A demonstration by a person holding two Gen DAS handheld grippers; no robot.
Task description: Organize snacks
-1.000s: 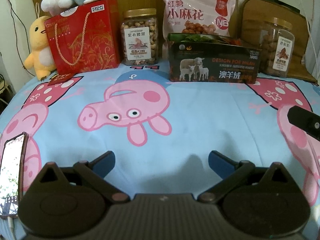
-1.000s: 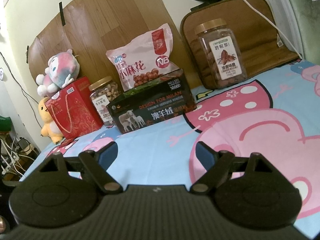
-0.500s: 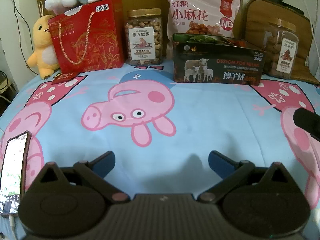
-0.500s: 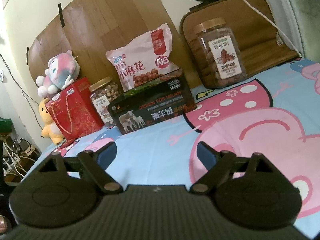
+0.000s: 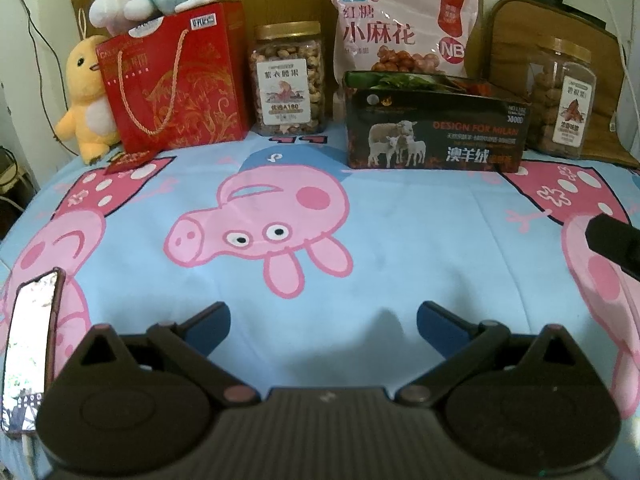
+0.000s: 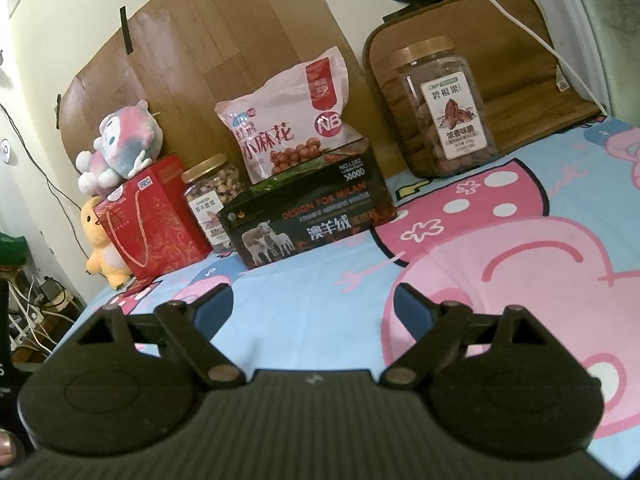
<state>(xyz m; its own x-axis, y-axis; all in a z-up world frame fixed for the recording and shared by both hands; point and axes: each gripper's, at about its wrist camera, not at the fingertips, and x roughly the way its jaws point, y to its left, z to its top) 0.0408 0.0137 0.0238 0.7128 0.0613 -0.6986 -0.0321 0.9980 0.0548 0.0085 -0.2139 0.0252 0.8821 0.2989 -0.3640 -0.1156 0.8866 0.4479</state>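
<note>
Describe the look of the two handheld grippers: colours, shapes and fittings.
Both the left gripper and the right gripper share one design: matte black bodies with two round discs, triangular cut-outs, angled black link arms on copper-coloured pivot pins, and blue fingertip pads. No cables or sleeves show.

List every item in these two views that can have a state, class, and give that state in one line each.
Left gripper: open, empty.
Right gripper: open, empty.
Cashew jar: upright, lidded.
Pecan jar: upright, lidded.
Pink snack bag: upright, sealed.
Dark box: open-topped, packets inside.
Red gift bag: upright, plush on top.
Phone: screen lit.
</note>
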